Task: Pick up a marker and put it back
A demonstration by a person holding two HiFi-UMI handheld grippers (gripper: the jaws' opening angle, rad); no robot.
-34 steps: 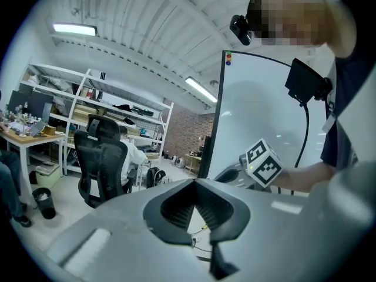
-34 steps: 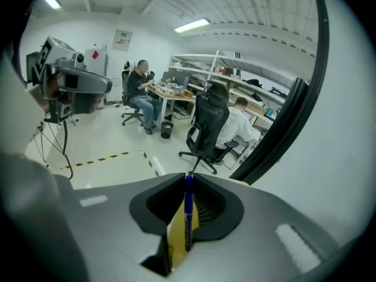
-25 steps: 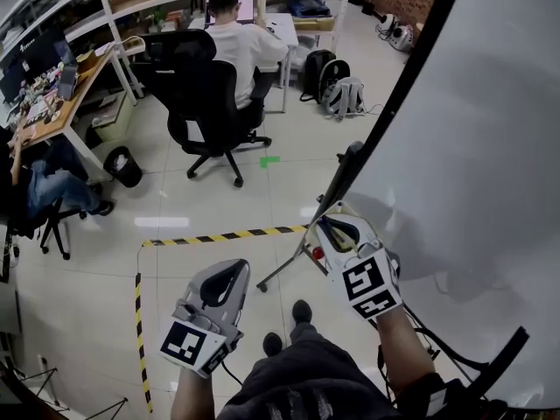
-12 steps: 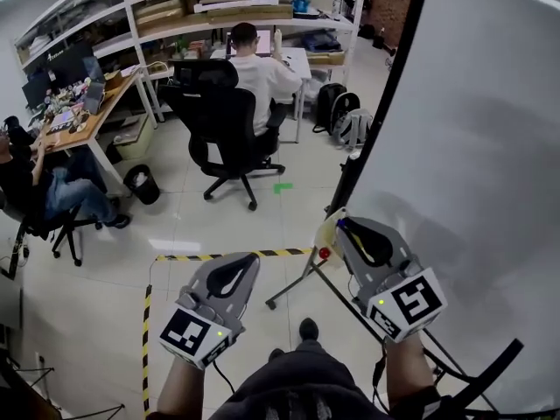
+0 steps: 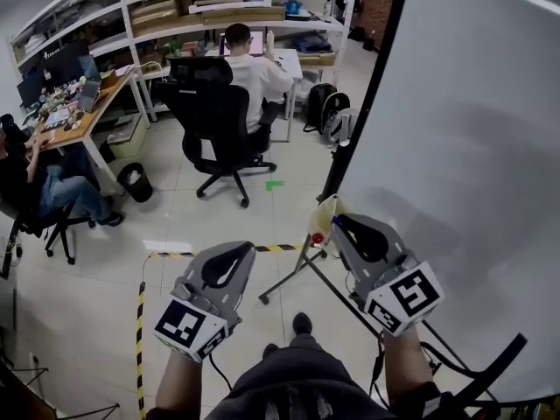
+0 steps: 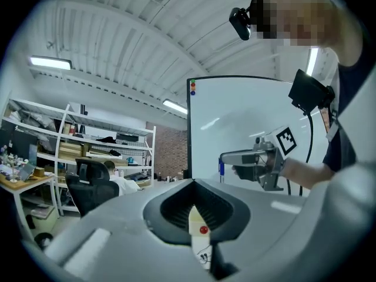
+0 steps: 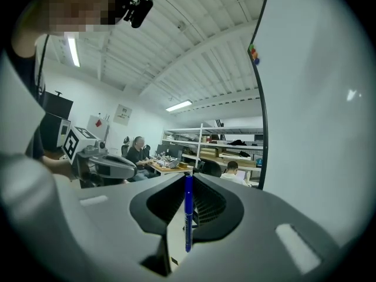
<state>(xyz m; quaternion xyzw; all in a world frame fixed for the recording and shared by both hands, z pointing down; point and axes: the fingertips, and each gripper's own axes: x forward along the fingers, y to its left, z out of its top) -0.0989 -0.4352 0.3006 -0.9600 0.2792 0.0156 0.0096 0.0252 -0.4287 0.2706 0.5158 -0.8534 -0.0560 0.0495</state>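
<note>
I am watching the person stand beside the whiteboard (image 5: pixel 455 138), holding both grippers out level. The right gripper (image 5: pixel 336 222) is grasping a blue marker (image 7: pixel 188 213) between its fingers. In the right gripper view the marker is standing upright, with its top poking just above the finger ends. It is being held just beside the board's dark left edge, off the surface as far as I can tell. The left gripper (image 5: pixel 236 248) is hanging over the floor near the yellow-and-black tape (image 5: pixel 140 322). Its fingers are clenched together with nothing between them. Across the room, someone is sitting in a black office chair (image 5: pixel 214 116) facing the shelves (image 5: pixel 219 11).
</note>
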